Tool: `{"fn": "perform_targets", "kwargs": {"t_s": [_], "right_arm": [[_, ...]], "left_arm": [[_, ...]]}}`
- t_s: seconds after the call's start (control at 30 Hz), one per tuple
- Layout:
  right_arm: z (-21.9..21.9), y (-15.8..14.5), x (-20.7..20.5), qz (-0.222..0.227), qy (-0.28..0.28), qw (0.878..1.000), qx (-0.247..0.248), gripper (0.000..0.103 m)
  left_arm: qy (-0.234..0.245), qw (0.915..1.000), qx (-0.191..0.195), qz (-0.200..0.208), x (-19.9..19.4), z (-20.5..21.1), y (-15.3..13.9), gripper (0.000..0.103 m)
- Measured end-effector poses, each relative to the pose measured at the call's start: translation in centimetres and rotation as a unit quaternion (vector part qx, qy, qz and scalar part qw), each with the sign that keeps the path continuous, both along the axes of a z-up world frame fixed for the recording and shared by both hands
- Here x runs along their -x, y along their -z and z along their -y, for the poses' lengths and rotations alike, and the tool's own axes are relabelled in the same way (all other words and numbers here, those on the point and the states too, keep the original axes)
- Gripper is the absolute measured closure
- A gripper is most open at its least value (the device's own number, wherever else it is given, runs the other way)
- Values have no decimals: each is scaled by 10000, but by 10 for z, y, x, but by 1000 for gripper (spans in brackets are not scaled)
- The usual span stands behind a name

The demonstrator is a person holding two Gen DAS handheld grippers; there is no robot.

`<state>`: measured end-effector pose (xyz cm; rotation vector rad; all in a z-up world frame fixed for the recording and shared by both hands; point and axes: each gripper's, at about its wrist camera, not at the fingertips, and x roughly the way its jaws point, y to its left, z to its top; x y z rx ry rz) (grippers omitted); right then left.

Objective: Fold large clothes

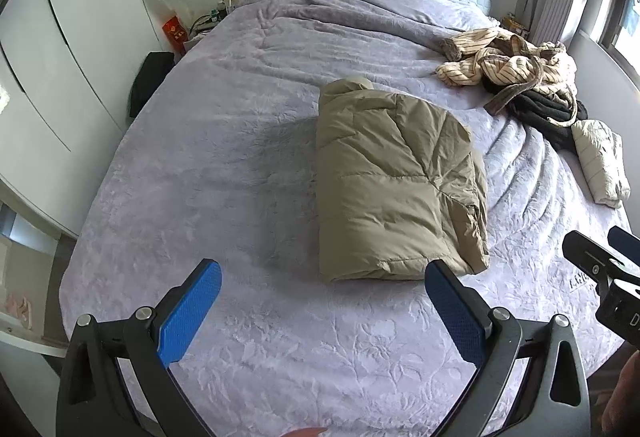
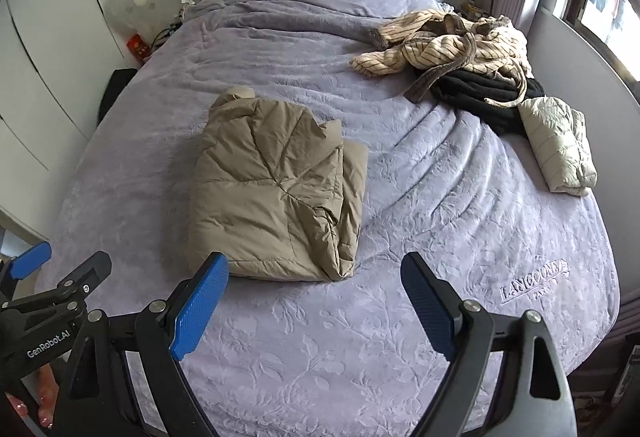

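While the tan coat (image 2: 276, 193) lies folded in the middle of the purple bed cover (image 2: 400, 337), nothing is held by either claw. The left claw (image 1: 322, 279) is spread wide above the cover, with the coat seen at 12 o'clock. The right claw (image 2: 314, 271) is spread wide too, with the coat at 11 o'clock. A pile of clothes (image 2: 452, 49) is seen at 1 o'clock, and a small folded white coat (image 2: 560, 145) just beside it.

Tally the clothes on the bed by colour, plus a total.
Tan: 1, folded jacket
White: 1, folded jacket
Cream striped: 1, crumpled robe
Black: 1, heaped garment
Total: 4
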<state>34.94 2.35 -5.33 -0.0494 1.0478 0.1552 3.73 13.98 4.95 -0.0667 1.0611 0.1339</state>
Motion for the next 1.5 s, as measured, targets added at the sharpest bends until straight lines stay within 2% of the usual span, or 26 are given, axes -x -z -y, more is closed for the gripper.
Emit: {"fn": "perform_targets", "kwargs": {"t_s": [1.5], "right_arm": [[4,3,1,-99,26,9999,14,13]], "left_arm": [[-11,10000,-43,-71,-6,-5,1,1]]}}
